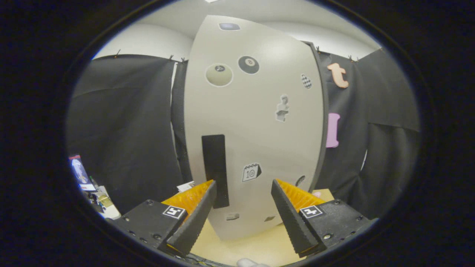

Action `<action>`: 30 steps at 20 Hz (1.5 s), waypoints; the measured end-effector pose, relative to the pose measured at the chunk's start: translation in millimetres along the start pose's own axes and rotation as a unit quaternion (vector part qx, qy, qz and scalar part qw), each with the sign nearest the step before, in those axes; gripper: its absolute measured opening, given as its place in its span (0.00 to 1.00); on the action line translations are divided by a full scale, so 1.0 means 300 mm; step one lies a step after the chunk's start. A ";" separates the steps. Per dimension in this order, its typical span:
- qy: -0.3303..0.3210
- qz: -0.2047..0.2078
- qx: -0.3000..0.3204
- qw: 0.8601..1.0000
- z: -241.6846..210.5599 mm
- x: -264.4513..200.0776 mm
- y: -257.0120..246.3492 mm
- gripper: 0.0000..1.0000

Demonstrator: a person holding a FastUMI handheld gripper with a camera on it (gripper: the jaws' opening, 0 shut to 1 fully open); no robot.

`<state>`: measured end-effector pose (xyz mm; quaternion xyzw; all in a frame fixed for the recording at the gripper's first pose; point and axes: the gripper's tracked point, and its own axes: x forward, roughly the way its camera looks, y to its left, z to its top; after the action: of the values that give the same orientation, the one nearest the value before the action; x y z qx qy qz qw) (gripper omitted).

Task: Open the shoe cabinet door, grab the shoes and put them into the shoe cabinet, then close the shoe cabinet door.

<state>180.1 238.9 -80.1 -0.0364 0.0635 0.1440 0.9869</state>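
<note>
We face the shoe cabinet door (256, 122), a tall, smooth, pale grey panel with a matte finish that fills the space ahead of the gripper (243, 187). The door looks shut, flat towards us. Set into it low on one side is a narrow, upright black rectangular handle (214, 168), dull and flat. Stickers dot the panel: a round pale billiard-ball sticker (219, 75), a black eight-ball sticker (248, 65) beside it, a small checkered oval (306, 81), a grey bust figure (282, 108) and a little calendar sticker (251, 172) lower down.

Our gripper's fingers (293, 218) stand wide apart with nothing between them; they are wedge-shaped with ribbed faces. One fingertip sits just beside the lower part of the handle; we cannot tell whether it touches.

The cabinet stands on a smooth, pale yellowish wooden surface (259, 246). Black cloth (126, 129) hangs in soft folds on both sides, with white wall (148, 40) above it. Some clutter (92, 193) lies off to one side, too blurred to name.
</note>
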 end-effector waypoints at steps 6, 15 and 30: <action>-0.001 0.025 -0.006 1.000 0.011 0.003 0.045 0.97; -0.011 -0.030 0.005 0.999 0.094 -0.084 -0.124 0.97; -0.067 -0.165 0.021 0.984 0.250 -0.371 -0.363 0.97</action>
<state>114.3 110.4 15.1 -0.0154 -0.0067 -0.0197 0.9997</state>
